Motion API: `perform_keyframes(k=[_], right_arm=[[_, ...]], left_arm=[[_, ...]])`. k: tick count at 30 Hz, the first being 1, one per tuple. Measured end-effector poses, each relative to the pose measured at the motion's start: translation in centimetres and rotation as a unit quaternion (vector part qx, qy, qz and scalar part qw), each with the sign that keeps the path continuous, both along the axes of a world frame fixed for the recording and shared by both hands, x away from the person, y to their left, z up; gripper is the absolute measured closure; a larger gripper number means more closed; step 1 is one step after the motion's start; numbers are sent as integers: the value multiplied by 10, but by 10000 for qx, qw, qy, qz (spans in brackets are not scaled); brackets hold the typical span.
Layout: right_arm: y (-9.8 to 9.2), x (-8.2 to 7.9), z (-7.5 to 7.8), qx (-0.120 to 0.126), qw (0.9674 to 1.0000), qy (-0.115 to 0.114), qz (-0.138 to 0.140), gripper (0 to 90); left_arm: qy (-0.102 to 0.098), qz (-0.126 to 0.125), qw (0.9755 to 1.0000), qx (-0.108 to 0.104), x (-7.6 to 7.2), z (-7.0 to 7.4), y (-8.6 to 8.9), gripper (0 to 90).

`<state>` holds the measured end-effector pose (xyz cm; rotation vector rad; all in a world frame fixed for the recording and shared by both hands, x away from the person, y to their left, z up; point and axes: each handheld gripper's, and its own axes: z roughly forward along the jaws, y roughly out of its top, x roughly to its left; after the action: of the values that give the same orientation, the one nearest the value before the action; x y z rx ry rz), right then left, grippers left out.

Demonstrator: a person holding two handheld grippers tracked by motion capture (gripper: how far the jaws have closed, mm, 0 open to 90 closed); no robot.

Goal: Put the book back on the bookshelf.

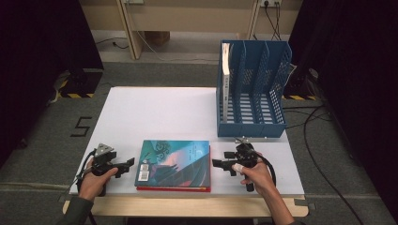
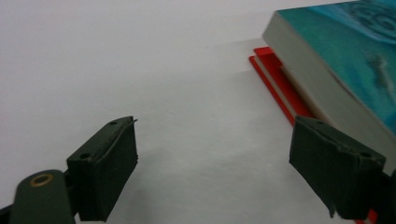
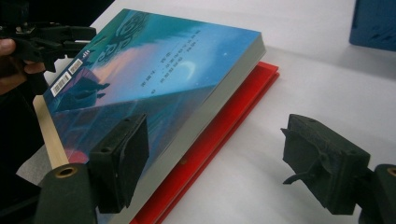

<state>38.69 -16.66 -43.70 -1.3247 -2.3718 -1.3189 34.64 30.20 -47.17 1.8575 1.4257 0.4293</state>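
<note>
1. Where the white worktop (image 1: 155,112) ends: grey carpet floor (image 1: 42,154) with a black "5" mark (image 1: 80,126), dark curtains on both sides, wooden furniture legs and cables at the back.
2. Back right of worktop: blue file rack (image 1: 253,93), upright, three slots; white book (image 1: 225,79) standing in the leftmost slot.
3. Front centre of worktop: teal book (image 1: 173,161) lying flat, barcode at near-left corner, stacked on a thin red book (image 1: 173,189) whose edge peeks out along the front.
4. In the left gripper view: same stack at right, teal book (image 2: 345,60) above red book (image 2: 275,79), bare worktop ahead.
5. Left gripper (image 1: 126,165): just beside the teal book's left edge, pointing right toward it, held low over the worktop in the left hand (image 1: 94,183). Jaws partly open, holding nothing; right-hand jaw close against the stack's edge in the left gripper view, contact impossible to tell.
6. Right gripper (image 1: 220,165): just beside the stack's right edge, pointing left, held in the right hand (image 1: 256,176). Jaws wide open, empty.
7. In the right gripper view: one jaw hanging over the teal book (image 3: 154,70) near its corner, other jaw over bare worktop (image 3: 303,70); red book (image 3: 219,140) in the gap between them; no pad pressing on either book.
</note>
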Motion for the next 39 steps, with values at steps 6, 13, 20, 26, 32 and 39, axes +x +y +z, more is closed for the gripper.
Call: perform_keyframes(k=[6, 13, 20, 26, 32, 39], right_arm=[[5, -1, -2, -51, 10000, 58, 39, 236], [6, 0, -8, -14, 9999, 152, 45, 240], [9, 1, -9, 6, 9997, 199, 106, 240], [12, 2, -13, 16, 9995, 273, 134, 240], [15, 4, -15, 55, 9993, 334, 177, 255], [11, 5, -16, 47, 9991, 379, 181, 258]], left_arm=[[55, -275, 9994, -208, -8, 8, -11, 226], [128, -504, 9980, -353, -11, 13, -15, 508], [26, -672, 9977, -129, -19, 21, -22, 618], [-37, -761, 9971, 29, -23, 24, -26, 663], [0, -1024, 9947, 15, -30, 29, -33, 622], [-64, -1392, 9897, 314, -36, 31, -59, 163]])
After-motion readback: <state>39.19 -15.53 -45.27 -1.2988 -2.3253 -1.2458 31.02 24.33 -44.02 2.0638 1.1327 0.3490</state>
